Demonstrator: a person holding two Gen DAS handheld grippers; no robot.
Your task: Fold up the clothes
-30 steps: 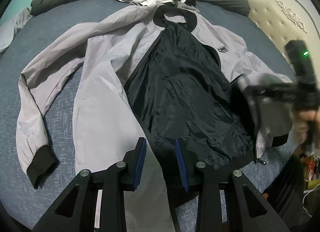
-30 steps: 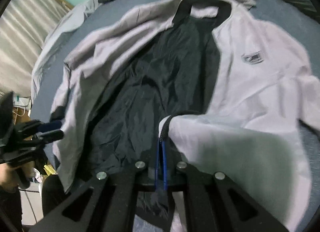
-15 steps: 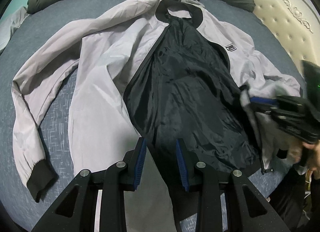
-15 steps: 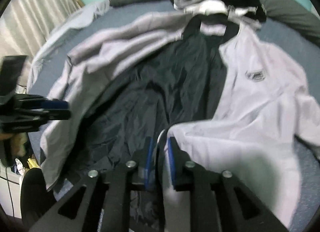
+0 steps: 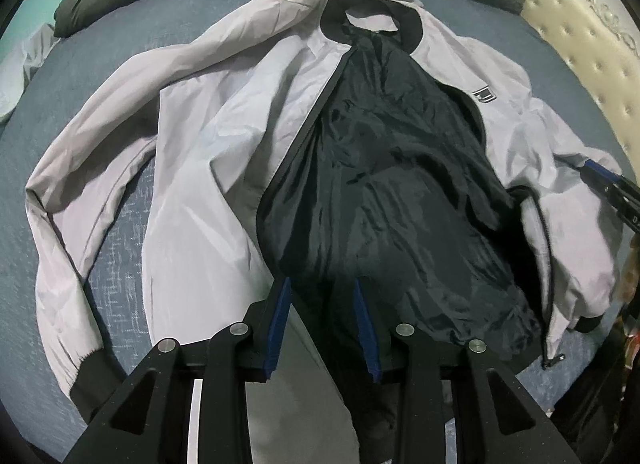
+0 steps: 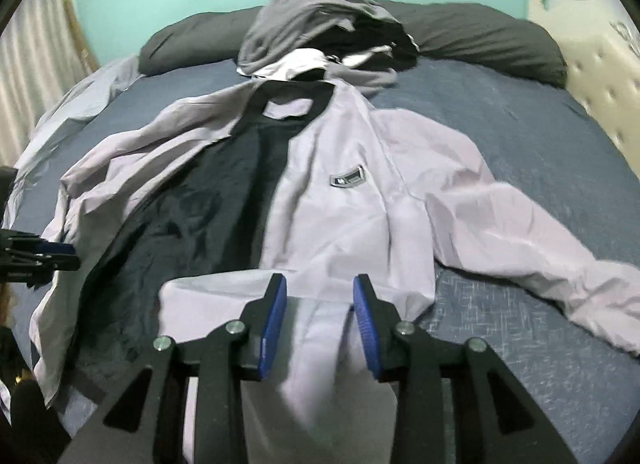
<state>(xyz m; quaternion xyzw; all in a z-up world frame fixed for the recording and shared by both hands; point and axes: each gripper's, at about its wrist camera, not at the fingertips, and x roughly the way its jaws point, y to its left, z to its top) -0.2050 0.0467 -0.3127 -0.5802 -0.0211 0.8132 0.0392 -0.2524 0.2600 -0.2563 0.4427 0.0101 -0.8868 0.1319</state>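
A light grey jacket (image 5: 208, 167) is laid out open on the blue bed (image 5: 100, 55), black lining (image 5: 384, 191) up, collar toward a heap of clothes (image 6: 320, 31) by the dark pillow (image 6: 480, 39). The left hand-held gripper (image 5: 322, 328) is held wide over the hem with nothing gripped. The right hand-held gripper (image 6: 320, 320) is spread wide too, probably just above the right front panel, though the fabric there is blurred.
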